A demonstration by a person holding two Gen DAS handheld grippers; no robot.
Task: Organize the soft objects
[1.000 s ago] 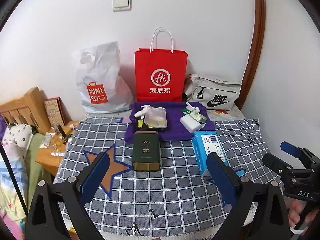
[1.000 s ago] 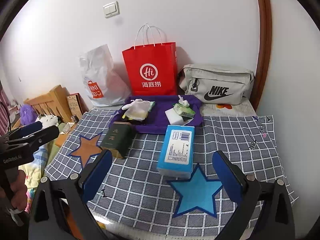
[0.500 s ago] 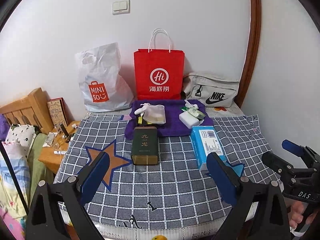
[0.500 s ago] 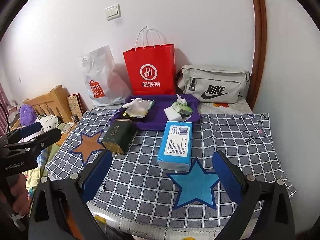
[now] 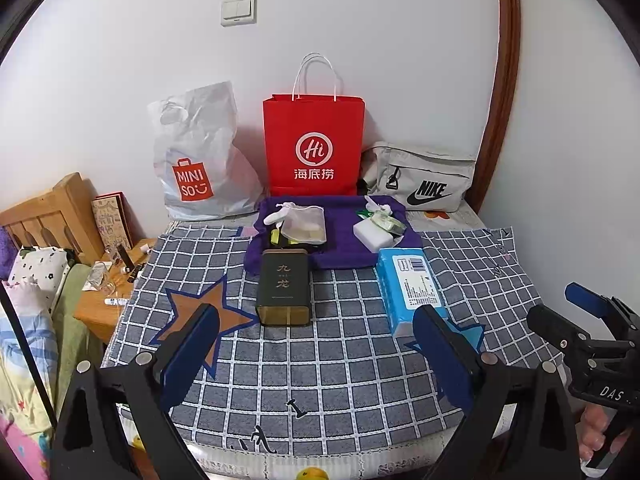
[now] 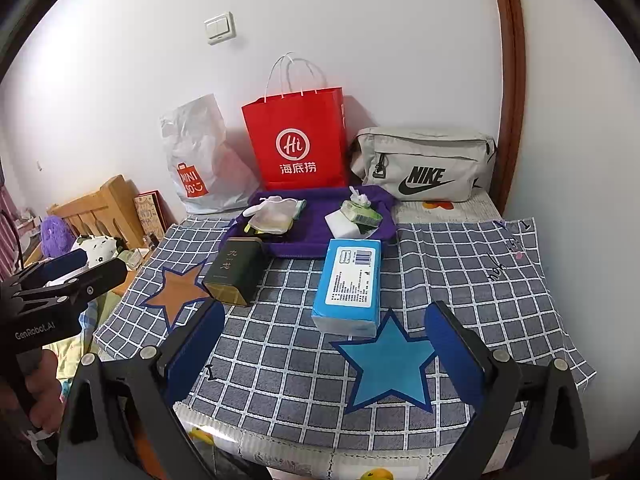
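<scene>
Left wrist view. A table draped in a grey checked cloth (image 5: 344, 364) with star patches stands against a white wall carrying a light switch (image 5: 238, 10). Along the wall: a white MINISO plastic bag (image 5: 200, 160), a red Haidilao paper bag (image 5: 314, 148) and a grey Nike waist bag (image 5: 424, 182). A purple tray (image 5: 340, 246) before them holds a mesh drawstring pouch (image 5: 304, 224) at left and a white sponge block (image 5: 372, 236) with a green wipes pack (image 5: 386, 222) on it at right. A dark green tea tin (image 5: 284, 288) and a blue tissue pack (image 5: 410, 290) lie on the cloth just in front of the tray. The left gripper (image 5: 316, 354) hangs above the near cloth, fingers spread, holding nothing.

Right wrist view. A wooden headboard (image 6: 100, 208) and nightstand flank the table at left. The tissue pack (image 6: 350, 280) lies between the tray (image 6: 312, 240) and a blue star patch (image 6: 390, 364). The right gripper (image 6: 324, 356) is likewise spread wide and empty over the near cloth edge.
</scene>
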